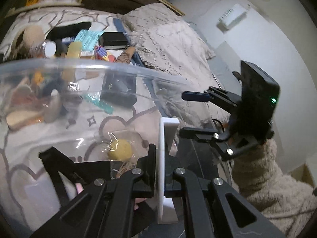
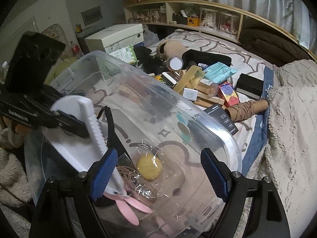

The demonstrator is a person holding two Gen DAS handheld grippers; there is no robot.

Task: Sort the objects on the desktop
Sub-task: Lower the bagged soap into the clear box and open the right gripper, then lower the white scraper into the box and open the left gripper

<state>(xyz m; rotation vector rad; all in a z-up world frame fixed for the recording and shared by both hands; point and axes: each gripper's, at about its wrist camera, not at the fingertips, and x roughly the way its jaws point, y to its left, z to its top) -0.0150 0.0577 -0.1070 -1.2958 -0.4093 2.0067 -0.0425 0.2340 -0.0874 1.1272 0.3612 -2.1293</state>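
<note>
A clear plastic storage bin (image 2: 227, 138) lies on the bed; its rim also shows in the left wrist view (image 1: 118, 67). My left gripper (image 1: 159, 170) is shut on the bin's white handle clip (image 1: 165, 158), which also shows in the right wrist view (image 2: 87, 123). My right gripper (image 2: 158, 176) is open, its blue-padded fingers (image 2: 105, 170) over the bin's near end; in the left wrist view it is at the right (image 1: 184, 115). Inside the bin lie a wrapped yellow round cake (image 2: 149, 167), a coil of cord (image 2: 128, 175) and a pink item (image 2: 130, 208).
A pile of desktop objects lies on the bed beyond the bin: a black box (image 2: 249, 86), a teal packet (image 2: 218, 71), a brown roll (image 2: 245, 109), a colourful carton (image 2: 229, 95). A fuzzy beige blanket (image 2: 293, 119) covers the right. Shelves (image 2: 198, 17) run behind.
</note>
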